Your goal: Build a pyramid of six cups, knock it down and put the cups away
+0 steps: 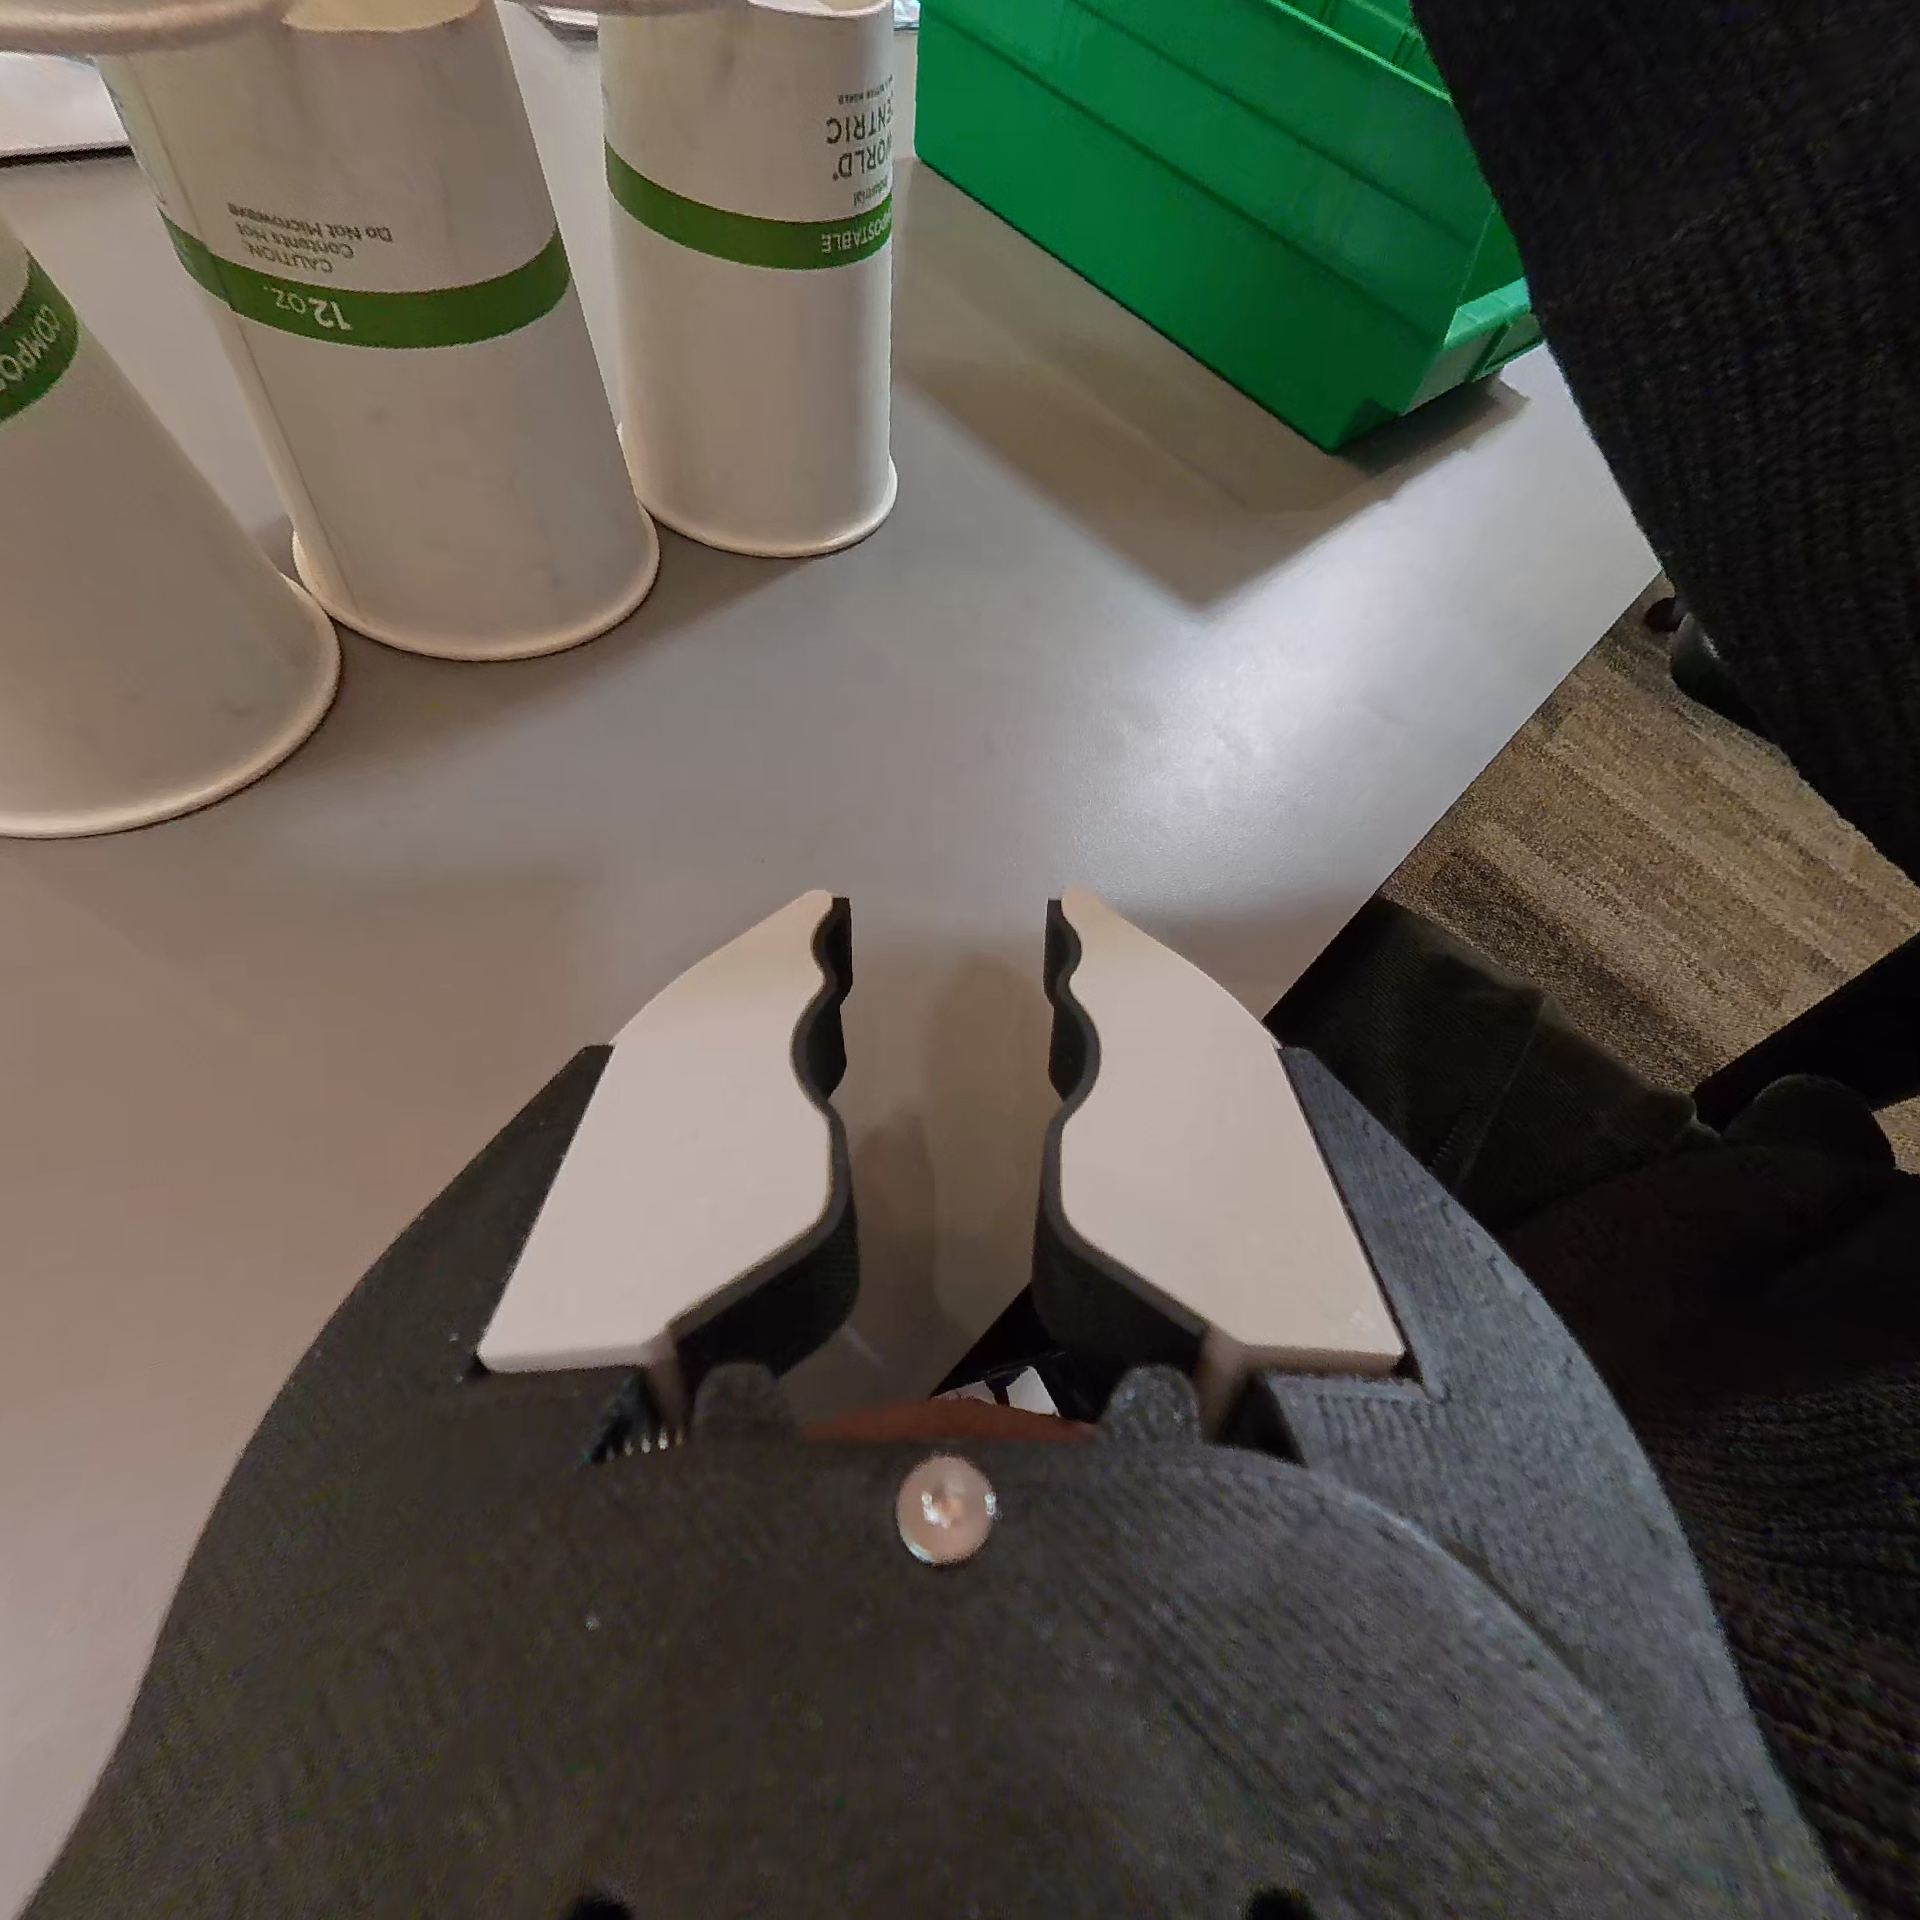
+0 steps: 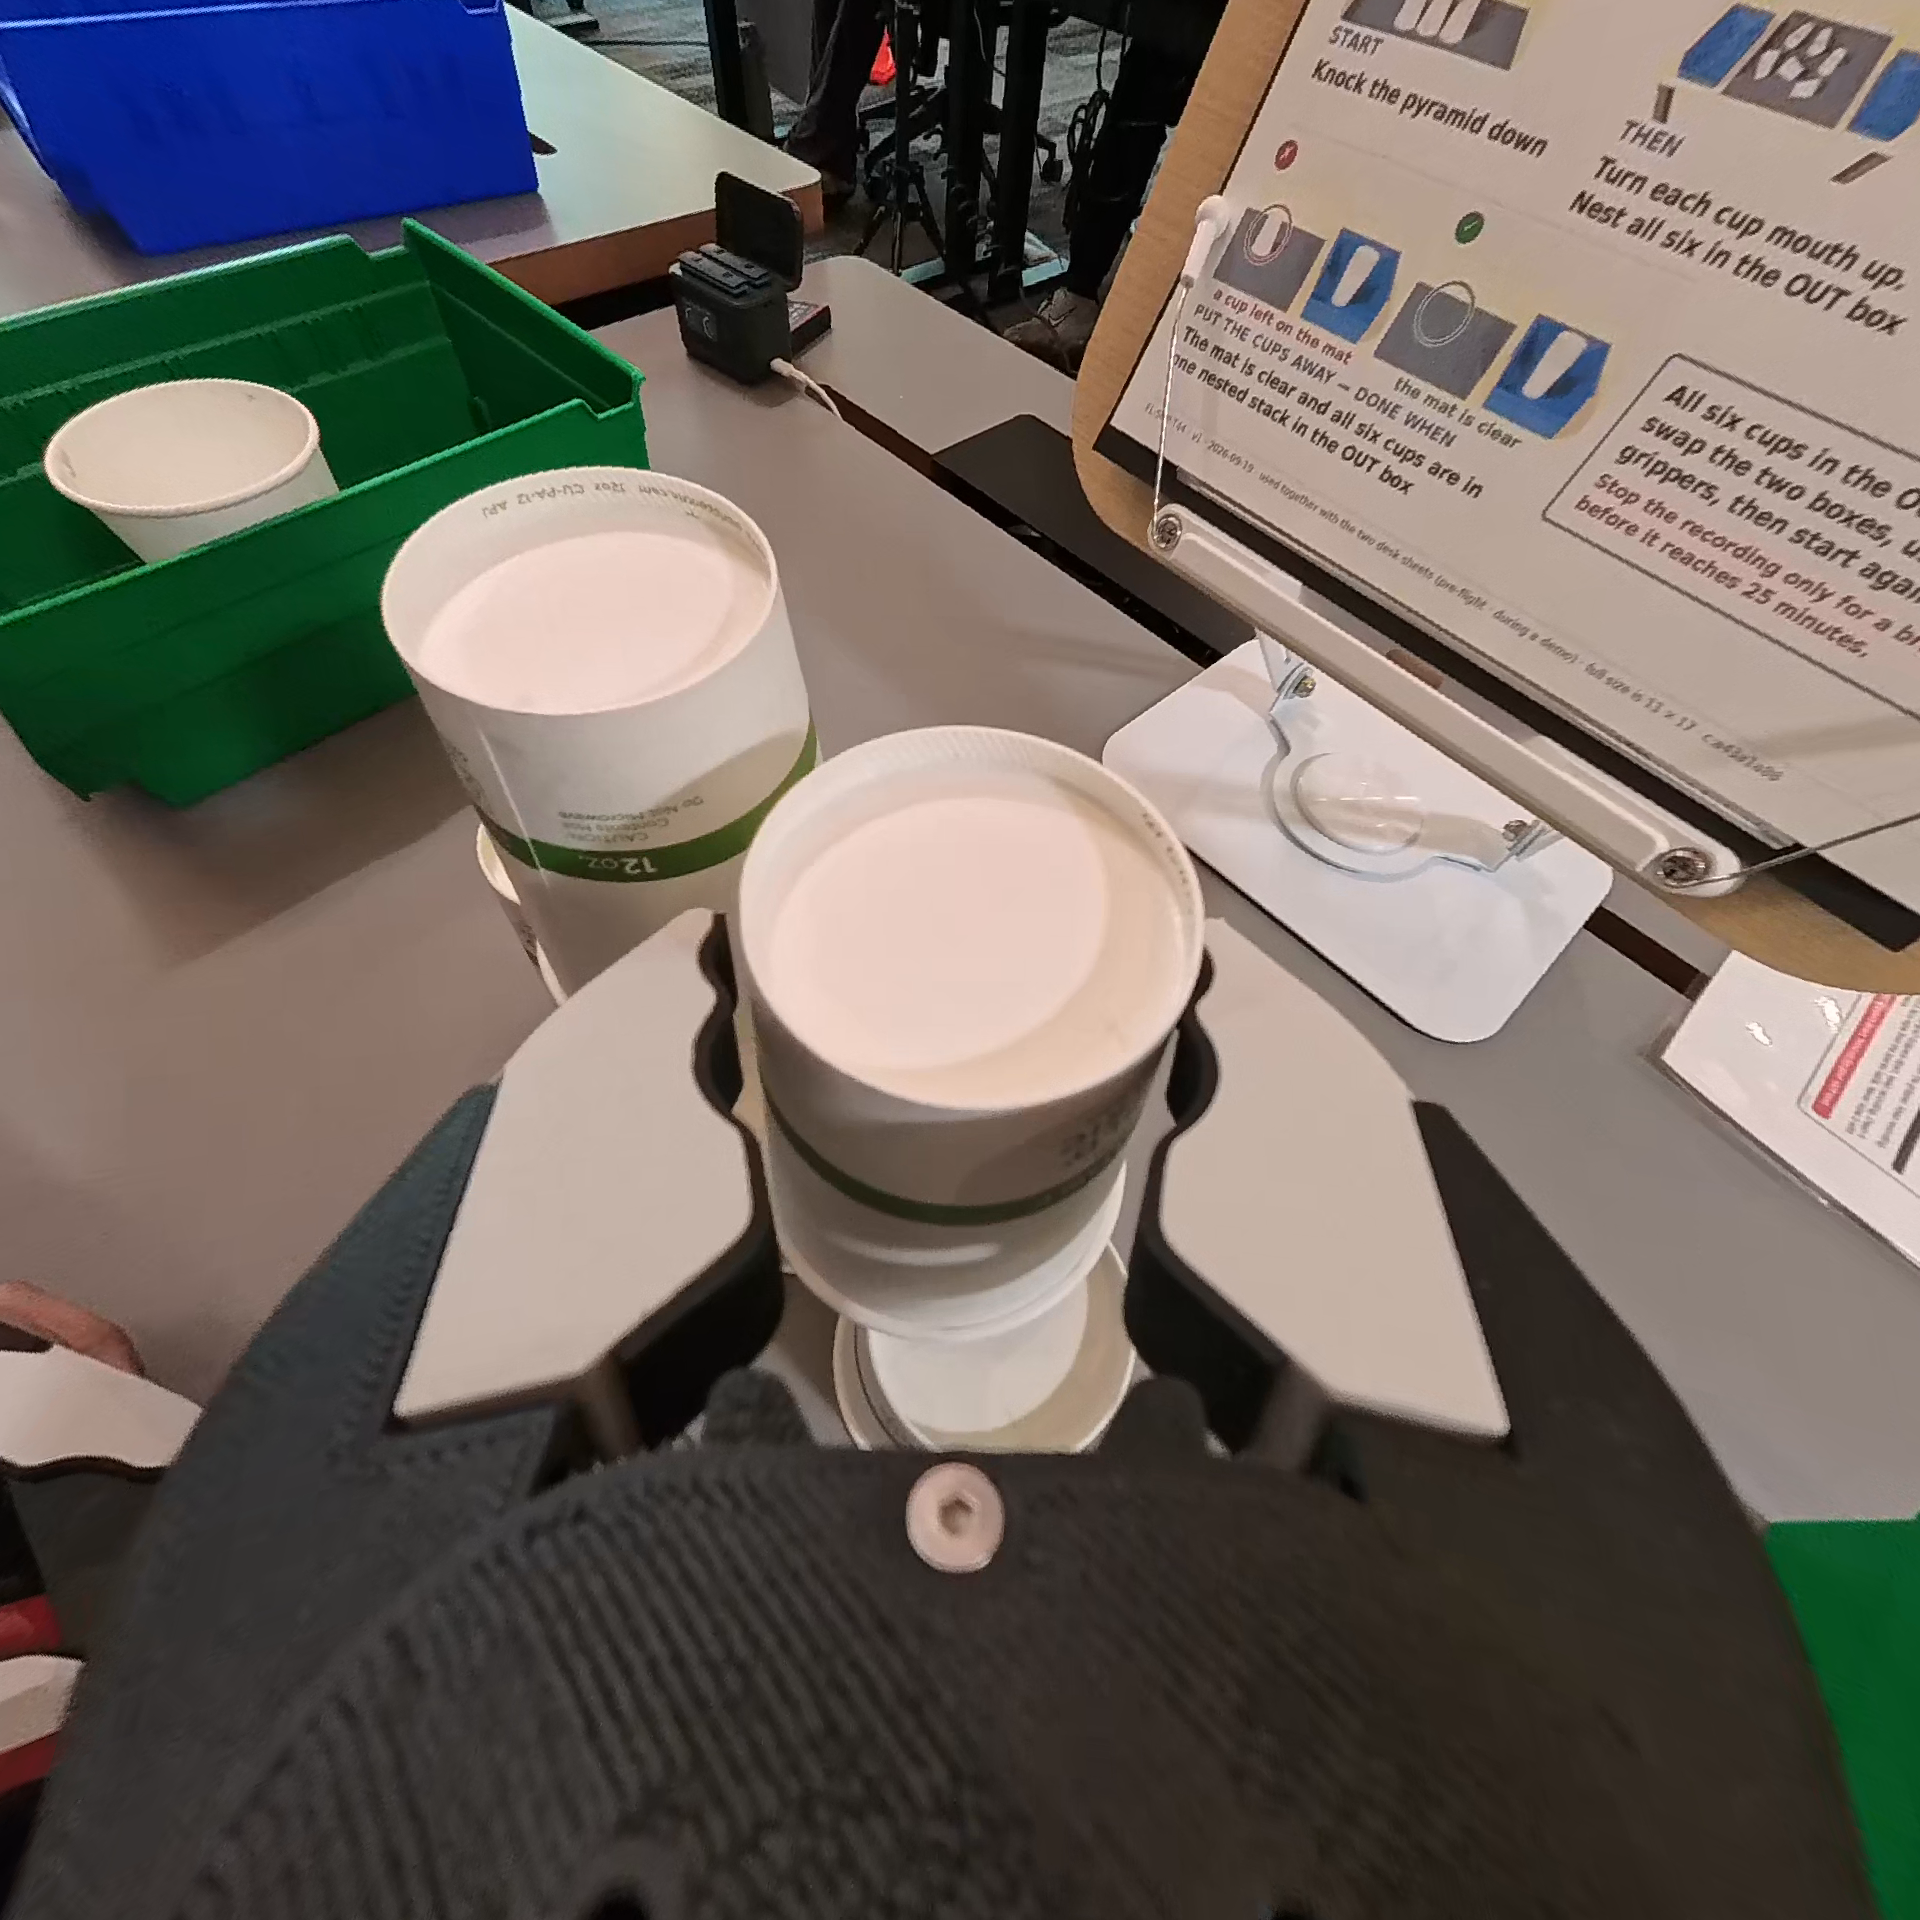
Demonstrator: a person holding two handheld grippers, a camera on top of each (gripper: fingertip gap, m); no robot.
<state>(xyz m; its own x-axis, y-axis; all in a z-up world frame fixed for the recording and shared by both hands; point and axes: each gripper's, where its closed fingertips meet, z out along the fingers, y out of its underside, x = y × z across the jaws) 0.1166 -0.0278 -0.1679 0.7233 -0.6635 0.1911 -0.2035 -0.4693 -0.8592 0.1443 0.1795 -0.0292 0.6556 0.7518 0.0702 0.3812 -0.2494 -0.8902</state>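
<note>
An upside-down cup (image 2: 966, 1029) is held tight by the right gripper (image 2: 961, 1023) so it cannot drop. The left gripper (image 1: 948, 914) is kept open and empty above the surface (image 1: 727, 727).

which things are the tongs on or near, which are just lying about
handled or near: right tongs shut on held cup; second cup beside it; left tongs open, nearest cup row
lying about: green bin holding upright cup, blue bin, instruction board, black device

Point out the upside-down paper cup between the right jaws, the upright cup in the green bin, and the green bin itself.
Upside-down paper cup (image 2: 966, 935): right wrist view, upturned base.
Upright cup (image 2: 192, 473): right wrist view, inside wall.
Green bin (image 2: 312, 665): right wrist view, front wall.
</note>
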